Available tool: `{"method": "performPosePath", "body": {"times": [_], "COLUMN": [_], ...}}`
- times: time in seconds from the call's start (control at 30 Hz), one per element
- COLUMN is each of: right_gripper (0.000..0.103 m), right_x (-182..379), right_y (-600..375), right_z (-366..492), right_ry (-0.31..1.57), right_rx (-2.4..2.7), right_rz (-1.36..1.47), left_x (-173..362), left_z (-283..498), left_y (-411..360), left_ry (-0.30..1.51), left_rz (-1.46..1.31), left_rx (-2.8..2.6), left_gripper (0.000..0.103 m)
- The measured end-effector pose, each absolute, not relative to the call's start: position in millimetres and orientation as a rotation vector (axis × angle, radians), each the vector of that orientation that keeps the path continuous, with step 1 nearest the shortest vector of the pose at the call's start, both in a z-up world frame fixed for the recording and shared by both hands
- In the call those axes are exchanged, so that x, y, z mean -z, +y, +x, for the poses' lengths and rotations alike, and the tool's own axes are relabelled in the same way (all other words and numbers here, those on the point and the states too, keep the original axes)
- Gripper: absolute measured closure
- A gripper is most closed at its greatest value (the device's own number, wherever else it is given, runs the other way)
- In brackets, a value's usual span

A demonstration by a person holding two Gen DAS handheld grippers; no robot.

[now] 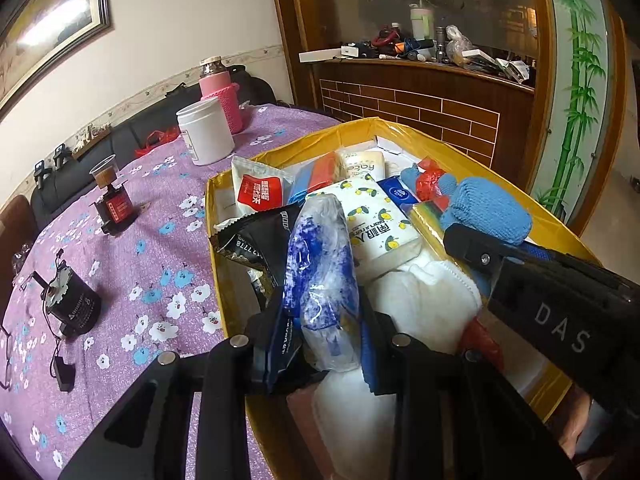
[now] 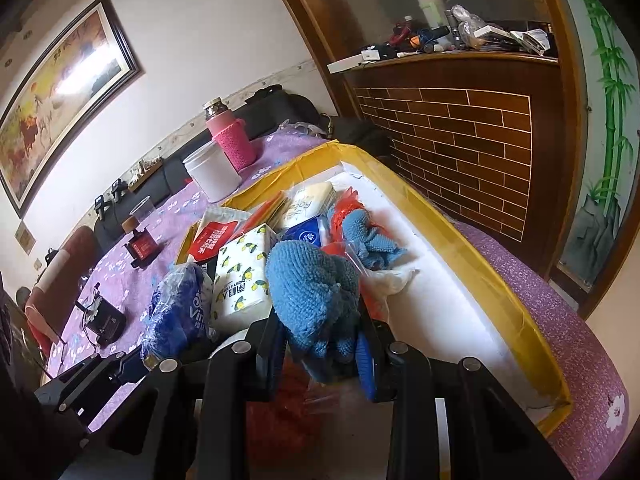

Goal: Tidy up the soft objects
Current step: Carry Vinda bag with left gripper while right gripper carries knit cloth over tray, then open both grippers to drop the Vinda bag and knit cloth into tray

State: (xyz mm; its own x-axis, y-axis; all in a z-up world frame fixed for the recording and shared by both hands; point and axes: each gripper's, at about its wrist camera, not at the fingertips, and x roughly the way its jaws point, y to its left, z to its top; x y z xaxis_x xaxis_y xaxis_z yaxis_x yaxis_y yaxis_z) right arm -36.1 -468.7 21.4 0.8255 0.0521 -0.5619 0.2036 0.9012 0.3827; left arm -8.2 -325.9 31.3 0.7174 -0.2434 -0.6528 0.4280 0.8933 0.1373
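- Holding a blue-and-white plastic-wrapped pack (image 1: pixel 320 276) between its fingers, the left hand-held gripper (image 1: pixel 320 344) is clamped on it over the near part of the yellow-rimmed box (image 1: pixel 288 148); judging by the task, the pack is either about to be set among the soft goods or is being lifted out to be sorted.
- The right hand-held gripper (image 2: pixel 324 344) is closed on a blue knitted cloth (image 2: pixel 312 292), which bunches up above the fingers and hangs over the box's near middle.
- The box sits on the table (image 1: pixel 132 264) under a purple flowered cloth, on its right side; its raised walls probably serve to keep limp, light things together.
- Hard things stand apart on the left of the table: a white jar (image 1: pixel 205 132), a pink-sleeved bottle (image 1: pixel 224 92) behind it, and a small black motor (image 1: pixel 72 300) near the front.
- Readable writing: "DAS" on the right gripper's body as seen from the left wrist; "Vind…" partly showing on the blue pack from the right wrist; "Face" on a cream packet (image 1: pixel 362 164) at the far end; "7778" on a black sachet (image 1: pixel 260 236).
- The lemon-print tissue pack (image 1: pixel 376 220) and a red-and-white packet (image 1: pixel 260 188) carry Chinese characters too small to read.
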Motion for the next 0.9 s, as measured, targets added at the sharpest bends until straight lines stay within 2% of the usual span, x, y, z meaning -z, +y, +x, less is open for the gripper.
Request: {"method": "performPosePath", "body": {"times": [0.27,0.33,0.4,0.47,0.6,0.67,0.73,0.8,0.9], "right_gripper": [0.065,0.062,0.055,0.042,0.035,0.022,0.016,0.014,0.011], "right_x": [-23.5,-24.3,-25.9,-29.7,-46.6,-56.0,-65.5,-73.8,-82.3], "right_y": [-464.3,-463.1,-461.8,-459.9,-457.1,-456.9,-458.5,-460.2,-464.3], "right_z": [-40.6,-41.6,-44.2,-48.3,-61.7,-69.8,-80.2,-90.3,-103.8], "right_ry": [0.597,0.596,0.592,0.582,0.530,0.497,0.458,0.427,0.394], "right_rx": [0.118,0.119,0.119,0.125,0.152,0.176,0.199,0.222,0.239], "right_rz": [0.418,0.414,0.406,0.393,0.341,0.323,0.315,0.310,0.317], "left_x": [-33.2,-33.7,-34.5,-35.5,-38.3,-40.9,-44.0,-48.3,-53.7], "left_z": [-9.8,-11.2,-12.6,-14.6,-16.8,-18.7,-21.8,-25.6,-28.7], "left_y": [-326.3,-326.7,-326.7,-326.8,-325.8,-324.7,-322.9,-321.6,-319.0], "left_ry": [0.665,0.663,0.658,0.648,0.628,0.617,0.600,0.574,0.557], "left_rz": [0.295,0.294,0.295,0.296,0.284,0.273,0.259,0.242,0.215], "left_rx": [0.388,0.393,0.400,0.404,0.411,0.425,0.435,0.447,0.466], "left_gripper": [0.071,0.067,0.061,0.054,0.039,0.032,0.029,0.020,0.017]}}
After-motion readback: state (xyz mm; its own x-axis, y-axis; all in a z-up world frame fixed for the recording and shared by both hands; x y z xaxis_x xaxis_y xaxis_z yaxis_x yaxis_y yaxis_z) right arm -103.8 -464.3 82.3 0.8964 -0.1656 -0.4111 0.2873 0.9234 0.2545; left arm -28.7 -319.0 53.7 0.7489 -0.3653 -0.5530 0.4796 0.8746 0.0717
